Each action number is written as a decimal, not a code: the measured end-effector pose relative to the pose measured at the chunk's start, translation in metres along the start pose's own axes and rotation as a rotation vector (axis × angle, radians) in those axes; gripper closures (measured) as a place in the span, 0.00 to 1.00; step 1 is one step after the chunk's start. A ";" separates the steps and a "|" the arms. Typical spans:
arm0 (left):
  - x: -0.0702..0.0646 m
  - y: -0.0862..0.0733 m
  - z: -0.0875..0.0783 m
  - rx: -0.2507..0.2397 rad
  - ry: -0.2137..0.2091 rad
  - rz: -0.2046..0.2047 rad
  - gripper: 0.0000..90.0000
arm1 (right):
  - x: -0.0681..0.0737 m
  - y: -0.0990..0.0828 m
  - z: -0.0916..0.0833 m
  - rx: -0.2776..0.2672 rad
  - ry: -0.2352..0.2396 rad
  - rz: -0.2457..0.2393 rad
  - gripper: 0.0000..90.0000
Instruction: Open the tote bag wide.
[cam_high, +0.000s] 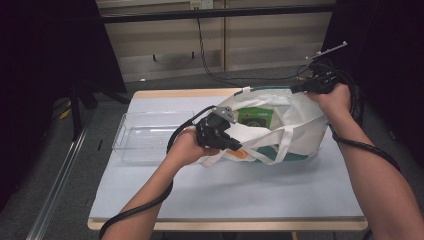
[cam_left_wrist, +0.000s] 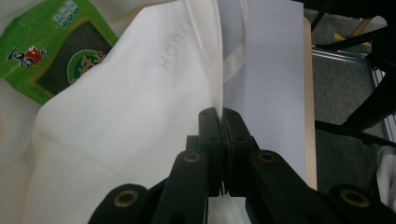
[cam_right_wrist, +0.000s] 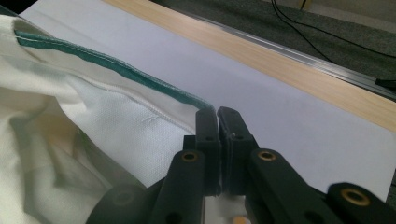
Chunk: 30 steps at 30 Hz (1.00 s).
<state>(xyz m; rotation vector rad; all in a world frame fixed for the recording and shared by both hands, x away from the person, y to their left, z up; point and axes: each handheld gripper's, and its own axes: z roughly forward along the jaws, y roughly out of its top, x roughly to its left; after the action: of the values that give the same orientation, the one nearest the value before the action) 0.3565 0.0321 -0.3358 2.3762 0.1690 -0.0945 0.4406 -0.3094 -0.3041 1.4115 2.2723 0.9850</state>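
The white cloth bag (cam_high: 280, 125), teal-trimmed at its rim with pale straps, lies slumped on the surface (cam_high: 225, 190) beside a clear tray (cam_high: 145, 135); a green packet (cam_high: 254, 116) shows inside; the left claw (cam_left_wrist: 219, 114) and right claw (cam_right_wrist: 217, 113) each pinch its fabric edge.

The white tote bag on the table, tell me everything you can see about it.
The white tote bag looks like woven cotton canvas, with a teal-trimmed rim, long white strap handles and faint lettering on one side. It lies slumped on the table, its mouth held open. The left gripper is shut on the near edge of the cloth and the right gripper on the far rim. A green packet sits inside.
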 end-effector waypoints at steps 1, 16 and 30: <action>0.000 0.000 0.000 0.000 0.000 0.000 0.98 | 0.000 0.000 0.000 0.000 0.000 0.000 0.97; 0.005 -0.007 0.007 0.017 -0.011 -0.023 0.98 | -0.014 -0.009 0.013 0.025 -0.028 0.046 0.97; 0.007 -0.012 0.014 0.020 -0.005 -0.030 0.98 | -0.016 -0.014 0.021 0.019 -0.017 0.037 0.91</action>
<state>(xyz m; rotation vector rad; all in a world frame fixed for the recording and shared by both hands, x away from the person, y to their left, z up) 0.3618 0.0319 -0.3545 2.3936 0.2024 -0.1168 0.4505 -0.3193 -0.3308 1.4694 2.2571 0.9613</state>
